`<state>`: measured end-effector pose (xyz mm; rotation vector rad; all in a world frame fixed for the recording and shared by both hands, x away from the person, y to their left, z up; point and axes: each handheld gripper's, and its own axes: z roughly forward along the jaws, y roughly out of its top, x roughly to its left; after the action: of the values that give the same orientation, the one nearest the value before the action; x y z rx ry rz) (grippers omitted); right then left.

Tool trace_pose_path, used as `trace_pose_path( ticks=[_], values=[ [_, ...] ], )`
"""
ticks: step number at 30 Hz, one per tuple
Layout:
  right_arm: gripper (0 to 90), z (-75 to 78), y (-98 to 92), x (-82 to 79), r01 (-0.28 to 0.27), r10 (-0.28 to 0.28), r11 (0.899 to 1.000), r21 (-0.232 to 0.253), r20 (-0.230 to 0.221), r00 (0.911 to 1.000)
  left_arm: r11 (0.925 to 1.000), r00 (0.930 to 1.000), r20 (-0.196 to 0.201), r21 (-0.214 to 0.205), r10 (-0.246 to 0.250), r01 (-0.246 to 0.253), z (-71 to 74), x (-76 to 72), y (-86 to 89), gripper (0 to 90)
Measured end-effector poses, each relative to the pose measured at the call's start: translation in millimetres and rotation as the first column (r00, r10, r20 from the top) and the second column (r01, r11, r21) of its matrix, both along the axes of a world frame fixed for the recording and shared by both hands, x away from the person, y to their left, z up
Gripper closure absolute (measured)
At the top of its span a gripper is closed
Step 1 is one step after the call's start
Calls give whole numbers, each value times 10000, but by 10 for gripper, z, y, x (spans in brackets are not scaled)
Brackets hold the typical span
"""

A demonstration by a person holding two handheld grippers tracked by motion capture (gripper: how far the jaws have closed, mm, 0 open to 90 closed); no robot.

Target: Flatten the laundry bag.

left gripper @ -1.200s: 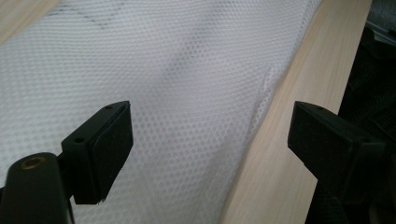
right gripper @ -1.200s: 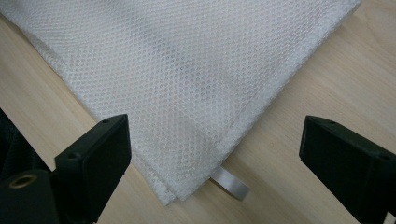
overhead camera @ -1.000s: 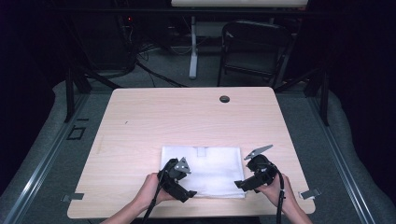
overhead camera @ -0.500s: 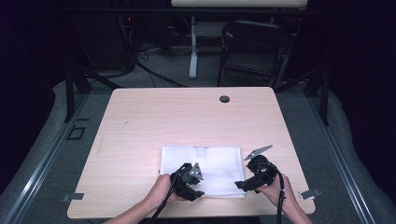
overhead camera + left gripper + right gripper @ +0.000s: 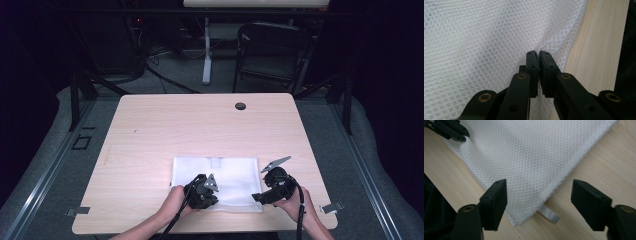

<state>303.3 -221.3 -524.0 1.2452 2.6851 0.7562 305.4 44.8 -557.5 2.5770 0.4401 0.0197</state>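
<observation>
A wooden table (image 5: 165, 130) carries a white mesh cloth (image 5: 227, 175) that lies flat near its front edge, between the person's two hands. The left gripper (image 5: 204, 192) sits at the cloth's front left corner; in the left gripper view its jaws are pressed together on a pinched-up fold of the mesh (image 5: 486, 45), having just closed on it. The right gripper (image 5: 265, 195) rests just beside the cloth's front right corner; in the right gripper view its jaws stand apart, astride that corner (image 5: 524, 217) without touching it, and have just been closing. A small white tab (image 5: 549, 214) pokes out from under the corner onto the wood.
</observation>
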Motion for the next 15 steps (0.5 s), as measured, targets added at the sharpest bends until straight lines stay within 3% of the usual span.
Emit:
trace_pose_path(
  ticks=[4, 10, 15],
  values=[
    [404, 29, 31, -40, -177, 177, 9998, -26, 128, 9998, 10000, 9999, -128, -43, 61, -62, 4, 30, -13, 880],
    [650, 100, 106, -143, -602, 605, 9982, -63, 503, 9969, 9995, 9994, -252, -189, 247, -252, 11, 59, -26, 890],
    [856, 141, 222, -252, -1164, 1160, 9932, -34, 1170, 9863, 9985, 9991, -203, -390, 381, -388, 34, 64, -18, 892]
  ],
)
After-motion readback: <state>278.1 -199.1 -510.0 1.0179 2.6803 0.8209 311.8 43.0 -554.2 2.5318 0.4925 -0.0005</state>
